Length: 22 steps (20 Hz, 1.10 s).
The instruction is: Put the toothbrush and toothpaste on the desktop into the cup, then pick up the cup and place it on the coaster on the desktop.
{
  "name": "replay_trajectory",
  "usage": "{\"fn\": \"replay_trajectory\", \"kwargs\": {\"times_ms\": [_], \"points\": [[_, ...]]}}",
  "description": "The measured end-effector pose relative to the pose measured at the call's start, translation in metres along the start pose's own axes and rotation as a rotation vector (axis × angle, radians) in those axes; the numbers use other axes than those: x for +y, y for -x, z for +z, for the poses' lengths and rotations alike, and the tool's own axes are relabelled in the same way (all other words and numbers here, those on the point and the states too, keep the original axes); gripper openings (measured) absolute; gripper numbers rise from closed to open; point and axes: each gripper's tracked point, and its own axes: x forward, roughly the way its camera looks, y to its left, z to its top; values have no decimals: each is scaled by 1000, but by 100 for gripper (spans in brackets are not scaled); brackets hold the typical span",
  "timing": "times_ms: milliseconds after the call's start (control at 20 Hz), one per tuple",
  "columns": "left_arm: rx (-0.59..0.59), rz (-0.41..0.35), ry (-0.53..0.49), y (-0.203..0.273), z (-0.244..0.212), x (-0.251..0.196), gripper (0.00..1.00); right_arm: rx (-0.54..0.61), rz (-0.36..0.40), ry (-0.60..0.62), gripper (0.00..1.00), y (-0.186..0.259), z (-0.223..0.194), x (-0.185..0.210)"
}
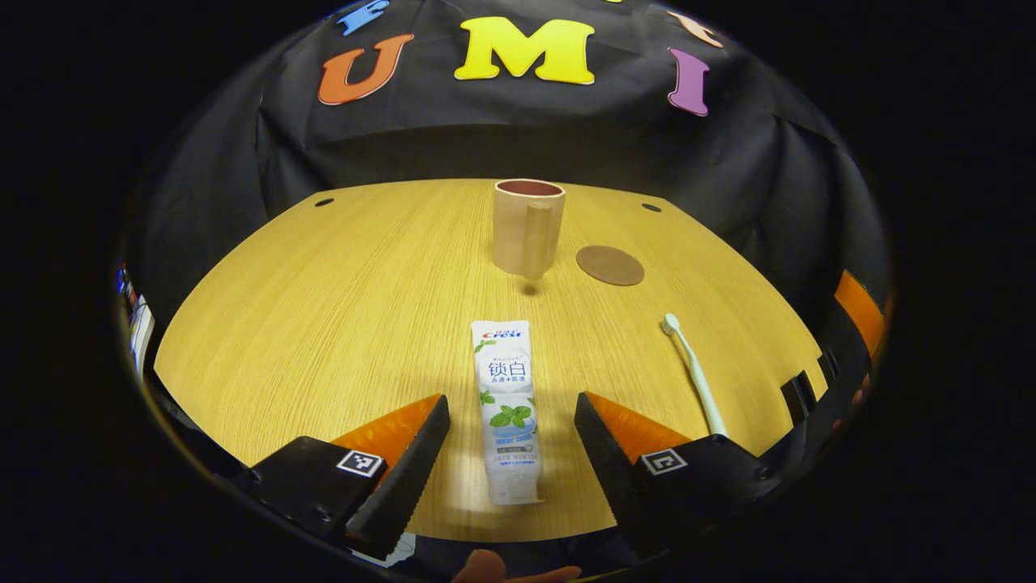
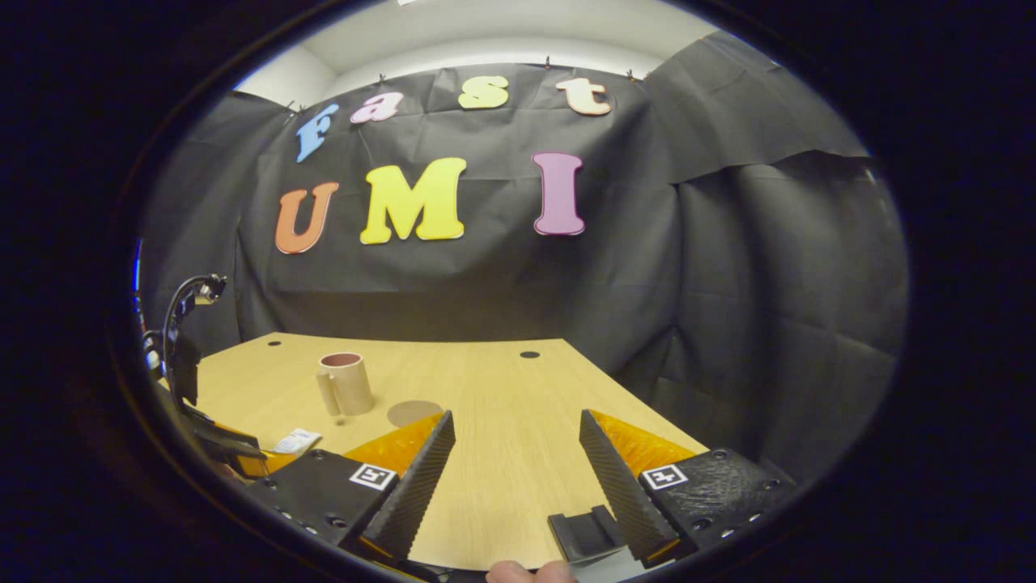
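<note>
My left gripper (image 1: 511, 417) hangs over the near edge of the desktop (image 1: 340, 324) with its fingers spread wide. The toothpaste (image 1: 507, 409) lies flat on the wood between them, its long axis running near to far, and neither finger touches it; there is a clear gap on each side. In the left gripper view the tube's far end points toward the cup (image 1: 528, 227), which stands upright near the far middle of the desktop with its handle turned toward me. Just right of the cup, apart from it, the round brown coaster (image 1: 610, 265) lies flat with nothing on it. The toothbrush (image 1: 694, 376) lies to the right of the toothpaste, well apart from it, bristle head at the far end and handle running toward the near right.

My right gripper (image 2: 516, 461) is also spread open, with nothing between its fingers but bare wood. It sits toward the right side of the desktop (image 2: 502, 389). In the right gripper view the cup (image 2: 346, 384) stands far off to the left, the coaster (image 2: 411, 412) just right of it, and a bit of the toothpaste (image 2: 296, 441) shows at the near left beside the other gripper.
</note>
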Motion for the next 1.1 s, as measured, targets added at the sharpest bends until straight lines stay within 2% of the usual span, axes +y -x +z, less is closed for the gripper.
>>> {"fn": "replay_trajectory", "kwargs": {"times_ms": [150,350,550,600,700,750,800,1000,1100], "points": [[36,18,-1,-4,-4,5,94,5,-5,-4,94,-2,-2,-3],[57,42,12,-7,-2,12,82,23,0,5,94,-4,-7,-2],[70,80,0,-11,-2,13,65,39,15,21,94,-4,-12,5],[67,76,10,-12,-1,12,54,48,30,27,94,-4,-14,10],[66,67,30,-14,4,10,46,75,69,41,94,-3,-23,24],[65,62,36,-15,8,8,50,88,84,51,94,-2,-27,29],[66,56,39,-16,11,6,44,103,97,59,94,-2,-32,34],[38,49,34,-15,40,0,43,191,208,66,94,3,-57,71],[-7,49,27,-11,68,-3,43,220,214,85,95,1,-64,79]]}}
